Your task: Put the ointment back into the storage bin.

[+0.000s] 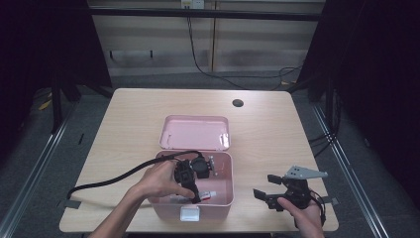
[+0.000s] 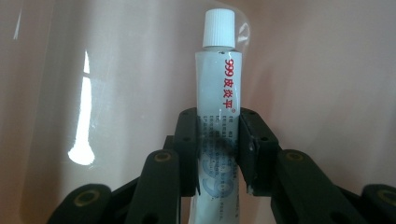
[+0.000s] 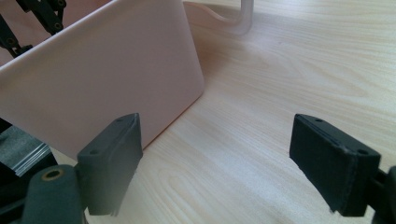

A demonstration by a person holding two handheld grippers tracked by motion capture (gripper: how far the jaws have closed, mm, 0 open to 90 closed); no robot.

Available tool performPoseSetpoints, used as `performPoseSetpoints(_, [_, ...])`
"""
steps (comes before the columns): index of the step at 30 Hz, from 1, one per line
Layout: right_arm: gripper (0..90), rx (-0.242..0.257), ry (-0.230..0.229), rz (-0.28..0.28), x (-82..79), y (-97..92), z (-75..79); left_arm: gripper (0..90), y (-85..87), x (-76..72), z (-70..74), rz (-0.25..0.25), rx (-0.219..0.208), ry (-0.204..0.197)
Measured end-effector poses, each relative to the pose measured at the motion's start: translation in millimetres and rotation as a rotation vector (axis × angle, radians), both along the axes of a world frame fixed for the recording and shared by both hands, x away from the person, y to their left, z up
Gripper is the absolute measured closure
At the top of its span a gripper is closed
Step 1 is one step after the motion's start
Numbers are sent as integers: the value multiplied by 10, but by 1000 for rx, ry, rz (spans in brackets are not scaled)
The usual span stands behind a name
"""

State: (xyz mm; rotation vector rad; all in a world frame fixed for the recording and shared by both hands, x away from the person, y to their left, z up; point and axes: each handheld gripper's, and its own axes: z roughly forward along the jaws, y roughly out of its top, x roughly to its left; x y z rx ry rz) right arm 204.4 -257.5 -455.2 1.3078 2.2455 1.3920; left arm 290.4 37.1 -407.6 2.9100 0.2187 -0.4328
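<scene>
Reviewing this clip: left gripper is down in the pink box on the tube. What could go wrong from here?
1. The left gripper pinches the soft ointment tube across its body; squeezing harder could dent it or push paste toward the white cap.
2. The tube sits inside the pink box; lifting at a slant might snag its wall.
3. The right gripper hangs open beside the box, not bracing it, so the box could shift.

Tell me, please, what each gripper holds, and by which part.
The left gripper clamps a white plastic ointment tube with red print across its lower body, below the white cap. The right gripper is open and holds nothing.
</scene>
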Motion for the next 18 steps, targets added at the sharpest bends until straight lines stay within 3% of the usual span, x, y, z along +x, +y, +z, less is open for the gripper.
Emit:
performPoseSetpoints(12, [170,3,0,-1,-1,-2,2,707,-107,10,-177,-14,18,36])
performPoseSetpoints(18, [170,3,0,-1,-2,-1,2,705,-133,-29,-242,-52,30,50])
